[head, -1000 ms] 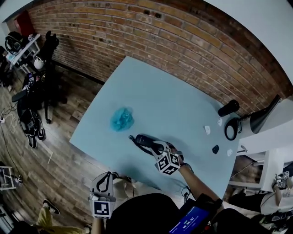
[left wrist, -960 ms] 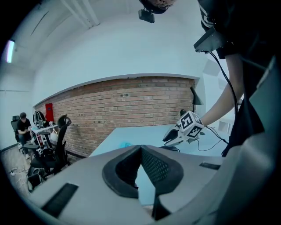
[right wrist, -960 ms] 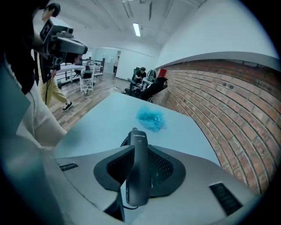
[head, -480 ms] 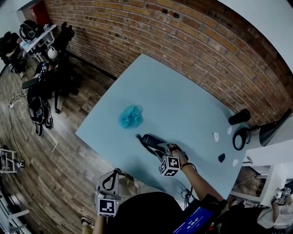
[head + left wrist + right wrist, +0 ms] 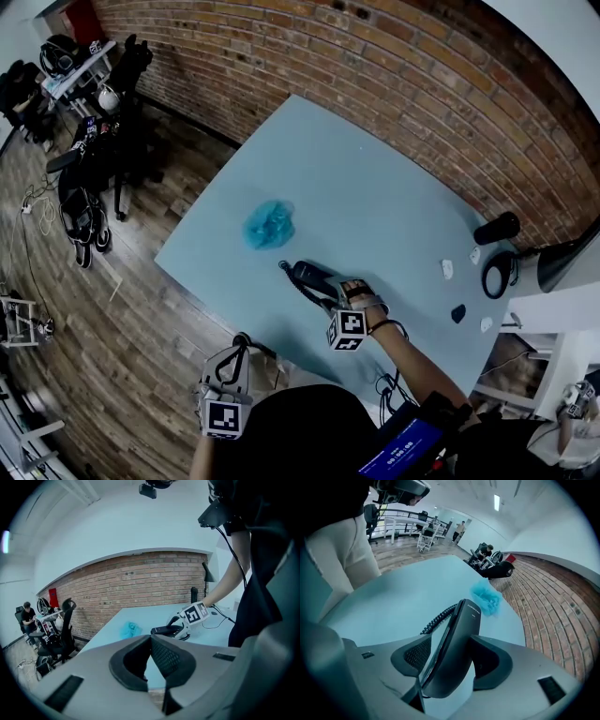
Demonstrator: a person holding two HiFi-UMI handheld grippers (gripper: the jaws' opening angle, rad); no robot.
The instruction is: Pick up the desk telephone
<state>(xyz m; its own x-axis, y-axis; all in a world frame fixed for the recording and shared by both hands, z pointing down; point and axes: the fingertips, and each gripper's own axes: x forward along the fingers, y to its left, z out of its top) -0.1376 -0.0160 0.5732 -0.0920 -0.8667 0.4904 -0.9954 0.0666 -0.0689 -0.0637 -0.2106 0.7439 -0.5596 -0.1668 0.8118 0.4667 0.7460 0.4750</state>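
The black telephone handset (image 5: 464, 620) lies on the light blue table (image 5: 375, 187) near its front edge, its coiled cord (image 5: 438, 618) trailing to the left. My right gripper (image 5: 451, 645) straddles the handset (image 5: 309, 275). Its jaws are opening: there is a gap at the left pad, and the handset leans toward the right one. In the head view that gripper (image 5: 331, 293) reaches in from the near side. My left gripper (image 5: 151, 639) hangs shut and empty below the table's front edge, also in the head view (image 5: 228, 370), and it looks across at the handset (image 5: 165, 630).
A crumpled blue bag (image 5: 270, 223) lies behind the handset. A black cylinder (image 5: 497, 227), a black ring-shaped object (image 5: 497, 275) and small white bits (image 5: 447, 269) sit at the table's right end. Office chairs (image 5: 94, 141) stand on the wood floor at left, and a brick wall runs behind.
My right gripper has rolled and sunk over the handset, and its jaws have spread. The left gripper has shifted slightly lower.
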